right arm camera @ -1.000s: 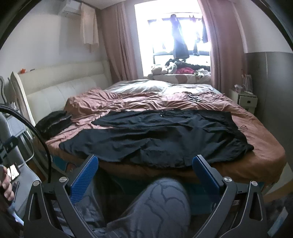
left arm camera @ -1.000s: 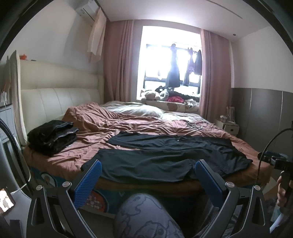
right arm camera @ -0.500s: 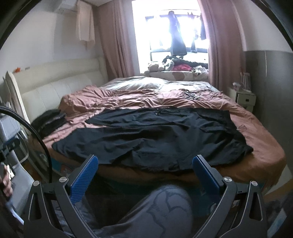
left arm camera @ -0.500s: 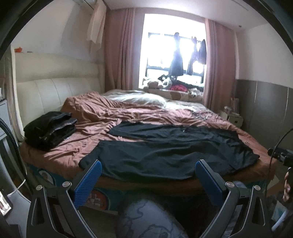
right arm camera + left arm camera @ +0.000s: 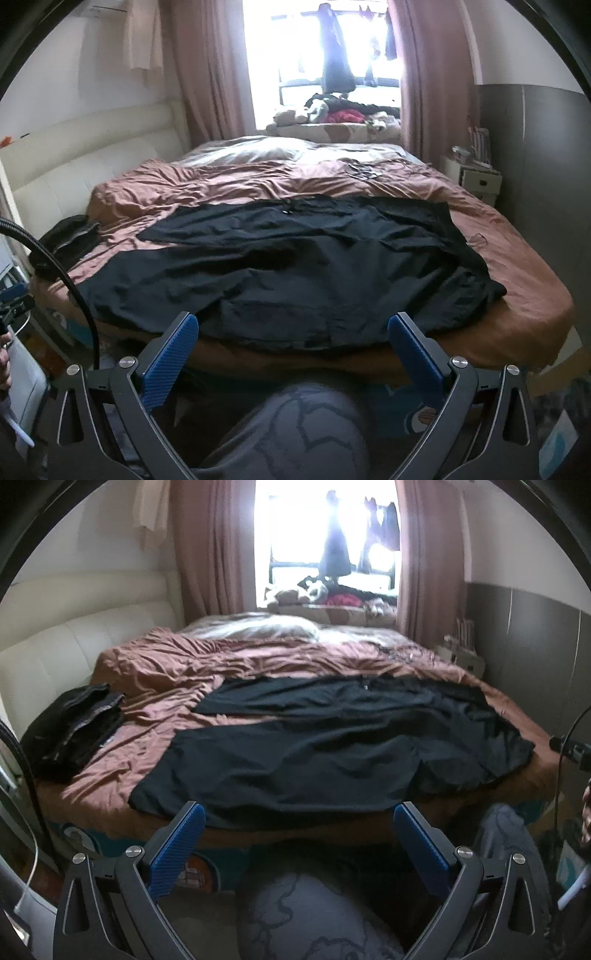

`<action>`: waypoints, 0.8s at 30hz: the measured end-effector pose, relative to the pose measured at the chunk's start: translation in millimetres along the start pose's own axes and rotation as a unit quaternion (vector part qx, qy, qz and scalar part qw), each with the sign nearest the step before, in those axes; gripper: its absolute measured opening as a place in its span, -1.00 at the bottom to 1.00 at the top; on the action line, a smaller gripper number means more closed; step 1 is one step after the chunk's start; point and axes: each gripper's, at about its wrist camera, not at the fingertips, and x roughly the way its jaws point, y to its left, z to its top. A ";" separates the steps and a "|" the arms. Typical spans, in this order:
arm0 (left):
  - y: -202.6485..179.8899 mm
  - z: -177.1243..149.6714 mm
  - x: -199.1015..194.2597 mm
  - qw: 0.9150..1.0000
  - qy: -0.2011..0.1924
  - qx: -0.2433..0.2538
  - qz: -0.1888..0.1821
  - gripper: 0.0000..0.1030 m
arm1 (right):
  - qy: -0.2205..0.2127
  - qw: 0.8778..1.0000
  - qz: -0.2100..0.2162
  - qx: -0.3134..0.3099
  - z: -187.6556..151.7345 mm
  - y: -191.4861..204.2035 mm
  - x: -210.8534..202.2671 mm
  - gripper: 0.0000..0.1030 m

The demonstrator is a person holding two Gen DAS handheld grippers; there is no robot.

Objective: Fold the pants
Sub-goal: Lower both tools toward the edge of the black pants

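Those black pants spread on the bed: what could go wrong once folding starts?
The black pants lie wrinkled, with their near edge overhanging the bed, so a tug might slide them off. Both the left tool and the right tool hang open short of the cloth. The dark folded pile nearby could get nudged.

Rumpled brown bedspread (image 5: 177, 686) on the bed, dark folded clothes (image 5: 74, 727) near the cream headboard (image 5: 55, 653), pink curtains (image 5: 207, 74), white nightstand (image 5: 474, 181), clothes heaped on the windowsill (image 5: 340, 112).
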 end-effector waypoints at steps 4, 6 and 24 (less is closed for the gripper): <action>-5.3 -3.5 16.9 0.999 0.015 0.006 -0.028 1.00 | 0.011 0.999 0.013 0.038 3.2 -13.3 17.3 1.00; -7.7 -5.8 25.1 1.000 0.023 0.009 -0.019 1.00 | 0.021 0.999 0.006 0.043 4.1 -20.6 28.2 1.00; 58.9 -25.7 73.8 0.995 0.035 -0.088 -0.002 1.00 | 0.059 0.993 -0.072 0.073 6.7 -62.6 81.5 1.00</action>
